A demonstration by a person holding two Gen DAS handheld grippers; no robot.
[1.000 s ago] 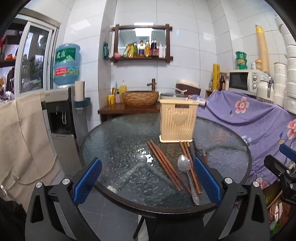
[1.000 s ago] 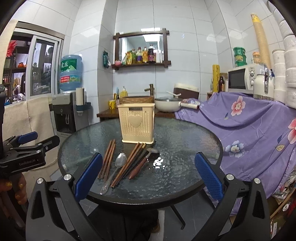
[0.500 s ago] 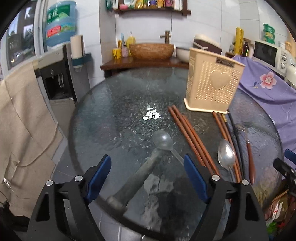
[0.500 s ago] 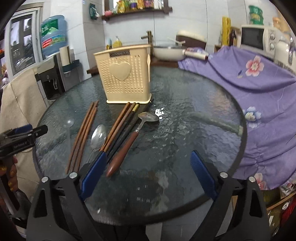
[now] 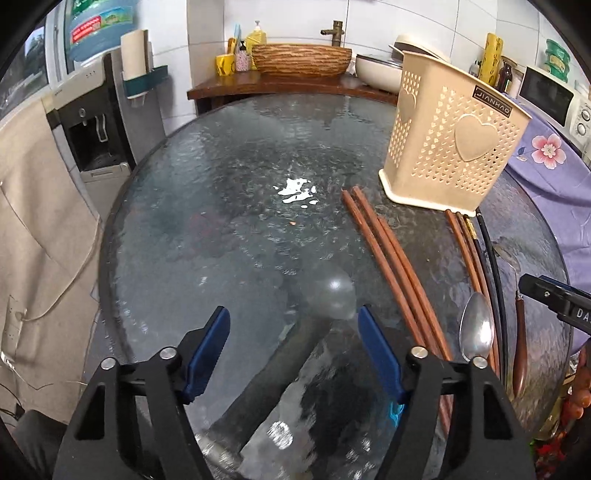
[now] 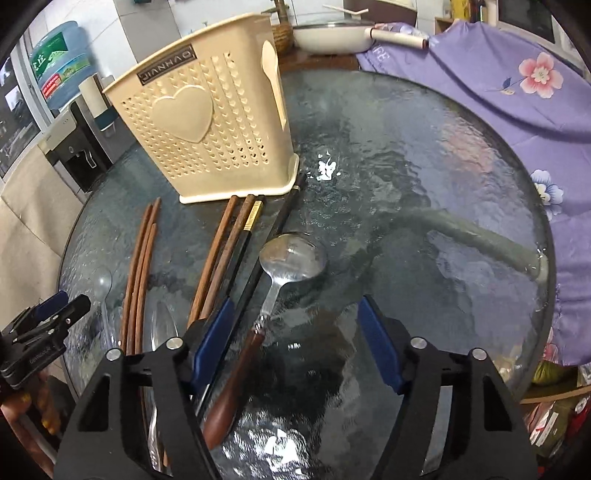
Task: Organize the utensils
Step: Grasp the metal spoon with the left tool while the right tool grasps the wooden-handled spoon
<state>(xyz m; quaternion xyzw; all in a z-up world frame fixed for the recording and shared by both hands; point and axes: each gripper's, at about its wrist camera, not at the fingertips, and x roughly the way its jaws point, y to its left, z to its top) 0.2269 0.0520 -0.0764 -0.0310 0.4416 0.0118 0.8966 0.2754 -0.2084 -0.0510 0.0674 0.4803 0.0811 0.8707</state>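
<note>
A tiled kitchen corner surrounds the round textured-glass desk [image 6: 424, 155]. Within the last second both tools have dropped from a standoff to just above the glass. The right tool [image 6: 295, 343], spread and empty, now brackets the wooden-handled steel ladle [image 6: 284, 266]; the left tool [image 5: 293, 343] (also spread) hovers beside the reddish-brown wooden chopsticks [image 5: 388, 254]. The cream perforated plastic utensil holder [image 6: 207, 129] stands just behind; picking is apparently imminent.

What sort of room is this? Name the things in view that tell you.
Most likely a home kitchen or dining corner: a white microwave stands on a counter, a white lidded pan sits behind the round glass table, and a water dispenser with a blue bottle stands by the tiled wall.
</note>
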